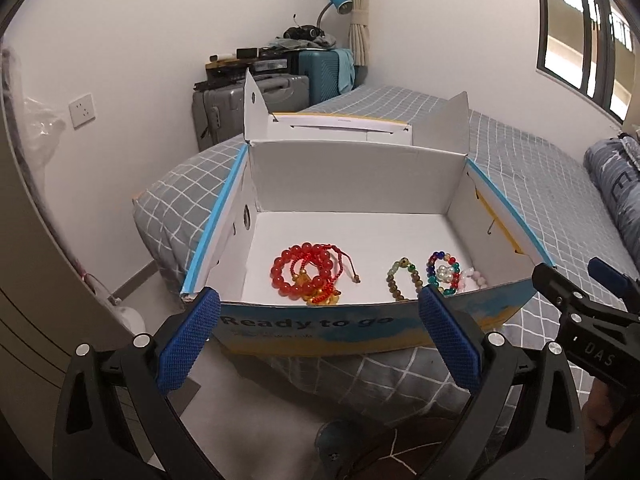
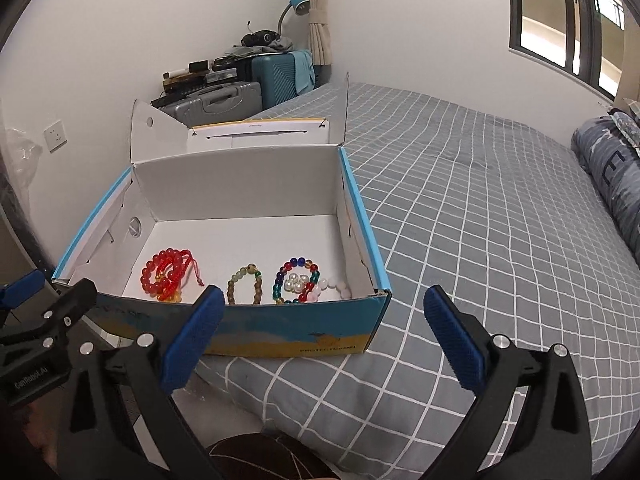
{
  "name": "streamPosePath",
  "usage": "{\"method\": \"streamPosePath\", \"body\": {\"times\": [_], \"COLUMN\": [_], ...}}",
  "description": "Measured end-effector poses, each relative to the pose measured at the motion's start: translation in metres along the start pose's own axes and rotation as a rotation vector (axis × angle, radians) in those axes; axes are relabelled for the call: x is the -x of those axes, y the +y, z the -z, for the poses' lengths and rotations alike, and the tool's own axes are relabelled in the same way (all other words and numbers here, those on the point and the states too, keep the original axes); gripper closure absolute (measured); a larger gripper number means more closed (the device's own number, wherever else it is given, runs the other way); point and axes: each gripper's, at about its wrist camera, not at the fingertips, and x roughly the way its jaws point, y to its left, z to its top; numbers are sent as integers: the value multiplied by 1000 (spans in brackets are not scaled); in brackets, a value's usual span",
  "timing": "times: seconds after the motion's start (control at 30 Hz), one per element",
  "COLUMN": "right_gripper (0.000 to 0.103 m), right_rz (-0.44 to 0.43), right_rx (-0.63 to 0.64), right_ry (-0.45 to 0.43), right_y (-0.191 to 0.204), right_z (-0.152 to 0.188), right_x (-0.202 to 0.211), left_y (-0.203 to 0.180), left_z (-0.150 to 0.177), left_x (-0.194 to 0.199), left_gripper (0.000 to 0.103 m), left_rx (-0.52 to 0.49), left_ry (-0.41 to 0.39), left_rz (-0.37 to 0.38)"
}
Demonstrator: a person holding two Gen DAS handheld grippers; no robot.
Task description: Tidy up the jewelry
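An open blue and white cardboard box [image 1: 360, 196] [image 2: 240, 188] stands on the bed corner, lid flipped back. Inside lie red bead bracelets [image 1: 308, 270] [image 2: 166, 274], a green-brown bead bracelet [image 1: 402, 276] [image 2: 244, 284], a multicolour bead bracelet with white pearls [image 1: 444, 272] [image 2: 296, 280] and pale pink beads [image 2: 338, 288] beside it. My left gripper [image 1: 320, 334] is open and empty just in front of the box's near wall. My right gripper [image 2: 324, 338] is open and empty in front of the box's right corner. Each gripper shows at the edge of the other's view.
The bed [image 2: 480, 220] has a grey checked sheet, with a rolled blue quilt [image 2: 608, 176] at the far right. Suitcases [image 1: 256, 96] piled with clutter and a blue desk lamp [image 1: 340, 2] stand by the far wall. A window [image 2: 560, 20] is at the upper right.
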Motion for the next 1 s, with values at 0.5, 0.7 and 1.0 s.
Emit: {"method": "streamPosePath", "body": {"times": [0.5, 0.7, 1.0], "right_gripper": [7, 7, 7], "right_rz": [3, 4, 4], "right_rx": [7, 5, 9], "right_ry": [15, 21, 19], "right_y": [-1, -2, -3], "right_z": [3, 4, 5], "right_x": [-3, -5, -5], "left_y": [-5, -6, -7], "left_z": [-1, 0, 2], "left_x": [-4, -6, -5], "left_gripper": [6, 6, 5], "left_rx": [-23, -16, -2], "left_ry": [7, 10, 7], "left_rz": [23, 36, 57]}}
